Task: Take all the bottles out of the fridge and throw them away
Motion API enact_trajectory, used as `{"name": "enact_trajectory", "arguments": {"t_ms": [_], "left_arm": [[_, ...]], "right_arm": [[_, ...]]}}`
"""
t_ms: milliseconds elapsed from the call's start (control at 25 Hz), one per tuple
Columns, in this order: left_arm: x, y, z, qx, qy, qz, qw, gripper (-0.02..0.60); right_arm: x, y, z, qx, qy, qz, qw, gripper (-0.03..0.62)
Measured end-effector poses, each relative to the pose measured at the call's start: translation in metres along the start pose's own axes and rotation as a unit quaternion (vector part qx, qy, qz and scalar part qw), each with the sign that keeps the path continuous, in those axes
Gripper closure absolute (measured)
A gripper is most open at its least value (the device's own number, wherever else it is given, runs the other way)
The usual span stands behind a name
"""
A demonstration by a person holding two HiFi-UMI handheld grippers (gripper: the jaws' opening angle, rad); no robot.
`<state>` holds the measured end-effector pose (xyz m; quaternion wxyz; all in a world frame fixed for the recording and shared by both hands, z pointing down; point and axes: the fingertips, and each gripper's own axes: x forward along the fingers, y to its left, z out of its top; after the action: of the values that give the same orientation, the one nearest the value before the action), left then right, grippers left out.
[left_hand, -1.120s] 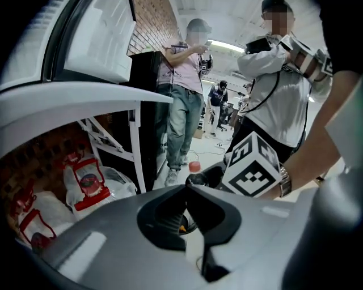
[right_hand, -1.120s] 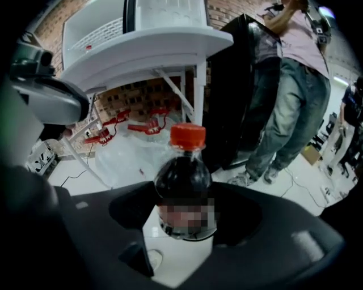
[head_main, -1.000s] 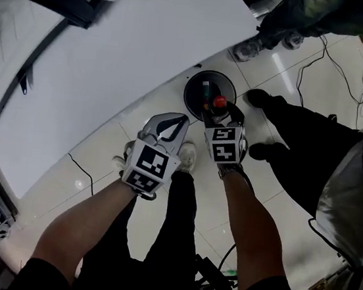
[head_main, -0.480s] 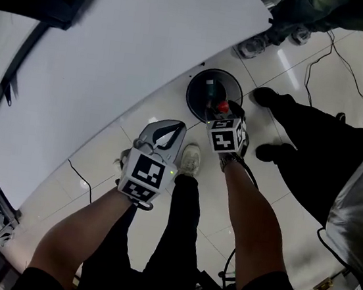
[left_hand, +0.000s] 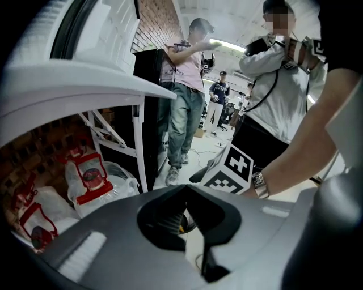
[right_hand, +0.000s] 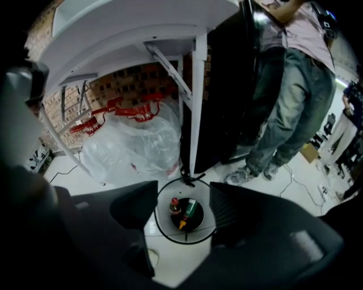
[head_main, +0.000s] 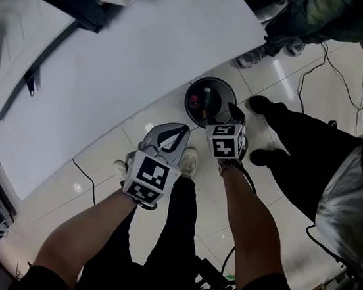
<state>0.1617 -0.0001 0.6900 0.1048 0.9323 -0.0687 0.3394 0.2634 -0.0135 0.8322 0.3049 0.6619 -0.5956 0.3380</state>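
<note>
A round black bin (head_main: 208, 101) stands on the tiled floor just beyond my grippers. Looking down from the right gripper view, the bin (right_hand: 164, 229) holds a red-capped bottle (right_hand: 174, 205) and a green bottle with a yellow cap (right_hand: 189, 210). My right gripper (head_main: 223, 118) hangs above the bin's near rim. The right gripper (right_hand: 183, 199) is open; its jaws have just been closing slightly, with nothing between them. My left gripper (head_main: 181, 130) is beside it on the left, shut and empty, its tips (left_hand: 184, 190) together.
The white fridge door (head_main: 133, 55) slants across the left, close to the bin. A bystander's black legs and shoes (head_main: 301, 140) stand to the right, another person in jeans (right_hand: 289, 96) behind the bin. Clear bags with red print (right_hand: 136, 141) lie under a frame. Cables (head_main: 311, 65) run across the floor.
Both grippers hover in about the same place by the bin. Only the head view has swayed a little.
</note>
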Motion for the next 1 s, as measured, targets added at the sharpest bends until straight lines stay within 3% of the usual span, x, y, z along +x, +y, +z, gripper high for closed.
{"name": "enact_trajectory", "arguments": {"t_ms": [560, 1000], "left_arm": [[-0.127, 0.003, 0.071, -0.023, -0.073, 0.047, 0.996, 0.578], [-0.225, 0.057, 0.095, -0.052, -0.122, 0.141, 0.9811, 0.578]], "right_arm": [[-0.145, 0.066, 0.111, -0.03, -0.097, 0.011, 0.995, 0.304], [-0.24, 0.137, 0.217, -0.091, -0.2, 0.046, 0.974, 0.304]]}}
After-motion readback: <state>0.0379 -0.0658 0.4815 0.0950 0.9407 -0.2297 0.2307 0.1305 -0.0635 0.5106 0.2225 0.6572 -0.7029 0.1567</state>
